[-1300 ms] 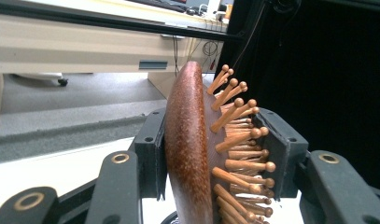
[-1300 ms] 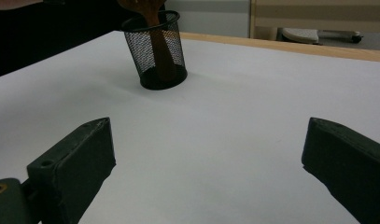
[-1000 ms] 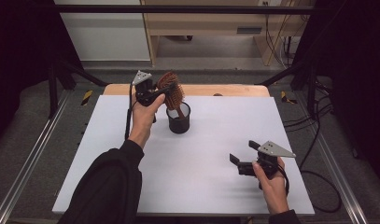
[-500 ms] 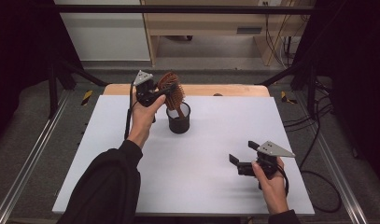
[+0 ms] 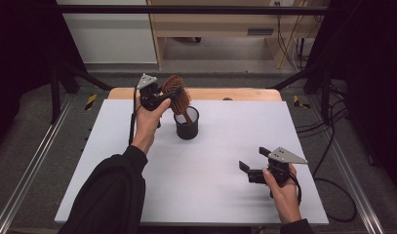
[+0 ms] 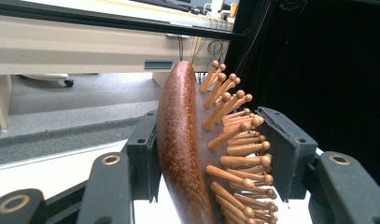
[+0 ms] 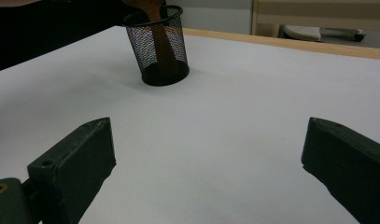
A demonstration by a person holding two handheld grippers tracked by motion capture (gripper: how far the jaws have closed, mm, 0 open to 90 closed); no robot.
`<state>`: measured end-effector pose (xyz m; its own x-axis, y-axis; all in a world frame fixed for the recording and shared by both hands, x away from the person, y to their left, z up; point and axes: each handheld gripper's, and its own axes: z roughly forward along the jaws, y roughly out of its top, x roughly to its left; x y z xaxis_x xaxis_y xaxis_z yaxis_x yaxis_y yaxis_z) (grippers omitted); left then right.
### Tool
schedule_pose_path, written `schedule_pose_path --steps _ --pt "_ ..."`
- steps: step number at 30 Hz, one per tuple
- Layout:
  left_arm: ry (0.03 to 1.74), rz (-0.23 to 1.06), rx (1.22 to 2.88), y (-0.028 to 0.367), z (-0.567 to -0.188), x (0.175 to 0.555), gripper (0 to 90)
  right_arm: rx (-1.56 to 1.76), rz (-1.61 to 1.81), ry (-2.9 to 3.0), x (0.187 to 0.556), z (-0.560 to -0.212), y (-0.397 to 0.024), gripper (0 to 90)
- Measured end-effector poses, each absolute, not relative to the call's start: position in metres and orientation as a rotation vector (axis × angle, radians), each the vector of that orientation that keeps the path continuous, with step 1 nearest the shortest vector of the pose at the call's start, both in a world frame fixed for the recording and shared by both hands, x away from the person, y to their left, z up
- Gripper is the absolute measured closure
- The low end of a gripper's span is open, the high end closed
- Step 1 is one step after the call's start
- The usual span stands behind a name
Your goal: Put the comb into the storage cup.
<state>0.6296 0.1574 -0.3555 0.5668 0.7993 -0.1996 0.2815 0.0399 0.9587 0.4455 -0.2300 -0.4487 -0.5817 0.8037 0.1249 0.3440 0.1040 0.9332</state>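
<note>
The brush [image 5: 179, 95] stands handle-down in the cup [image 5: 187, 124], its wooden head sticking out above the rim and leaning toward the left gripper [image 5: 159, 97]. Its long axis runs steeply from the cup's bottom up and leftward, as the high view gives it. In the right gripper view the handle [image 7: 163, 44] shows through the mesh, reaching down to the cup's floor. The cup sits on the far-left part of the worktop [image 5: 225, 161], near its wooden far edge.

The head lies between the left fingers [image 6: 285, 154]: in the left gripper view the smooth back faces one finger and the knobbed pins face the other. The fingers have just been opening. The back looks close against or touching its pad, while the pin tips seem to sit at the other pad; I cannot tell whether they still press. To my eye the brush already rests in the cup, so what is left is letting go, which means drawing the left gripper back off the head without dragging it over.

The right gripper [image 5: 257, 165] rests low over the near-right of the worktop, well apart from the cup, its fingers spread wide with nothing between them. The left hand [image 5: 146, 122] is much the nearer.
</note>
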Motion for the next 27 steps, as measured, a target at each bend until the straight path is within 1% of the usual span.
schedule_pose_path --steps 27 --pt "1.013 0.476 1.480 0.172 -0.368 0.645 41.6 1.127 1.477 1.988 0.447 -0.452 -0.229 3.0"
